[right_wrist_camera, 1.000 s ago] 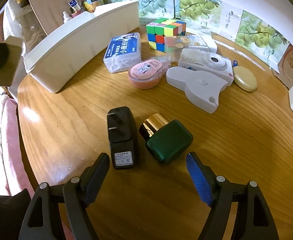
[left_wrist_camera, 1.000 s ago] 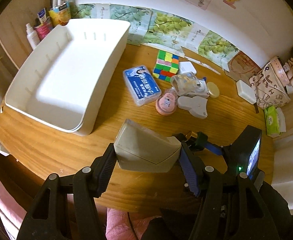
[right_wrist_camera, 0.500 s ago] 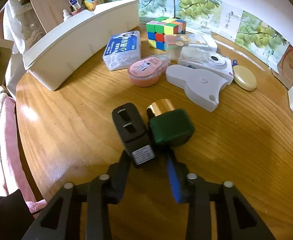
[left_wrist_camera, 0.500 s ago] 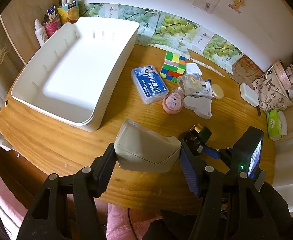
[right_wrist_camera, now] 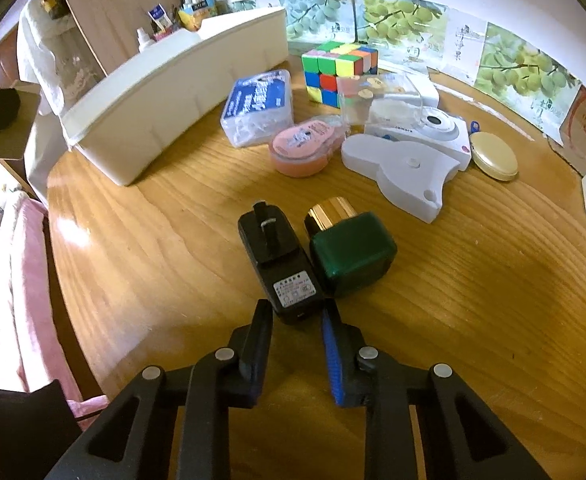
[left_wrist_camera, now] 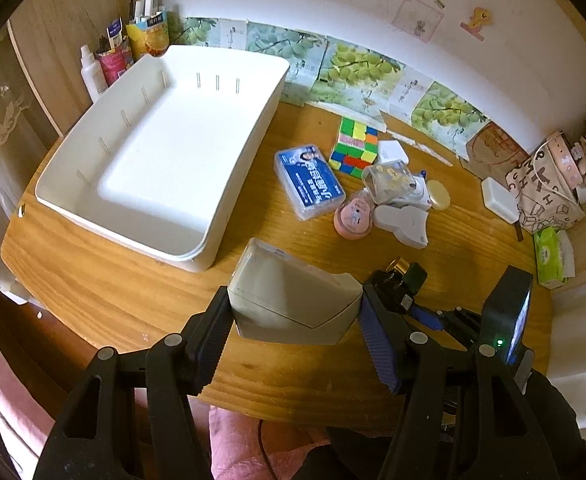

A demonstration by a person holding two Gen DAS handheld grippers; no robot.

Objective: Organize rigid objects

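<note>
My left gripper (left_wrist_camera: 295, 316) is shut on a beige-grey lidded box (left_wrist_camera: 293, 296), held above the table's near edge just right of the white tray's (left_wrist_camera: 165, 152) front corner. My right gripper (right_wrist_camera: 297, 314) has its jaws closing on the near end of a black power adapter (right_wrist_camera: 277, 256), and the pads press its sides. A dark green bottle with a gold cap (right_wrist_camera: 349, 252) lies against the adapter's right side. In the left wrist view the right gripper (left_wrist_camera: 403, 300) sits low on the table to the right of the box.
Beyond the adapter lie a colour cube (right_wrist_camera: 339, 66), a blue floss box (right_wrist_camera: 259, 106), a pink round case (right_wrist_camera: 305, 148), a white camera (right_wrist_camera: 425, 130) and a white flat case (right_wrist_camera: 405, 172). The tray wall (right_wrist_camera: 173, 92) runs along the left. A patterned bag (left_wrist_camera: 545, 188) stands at the far right.
The right gripper went from wide open to pinching the adapter, which turned and slid against the green bottle. The left gripper kept its hold on the box and barely shifted.
</note>
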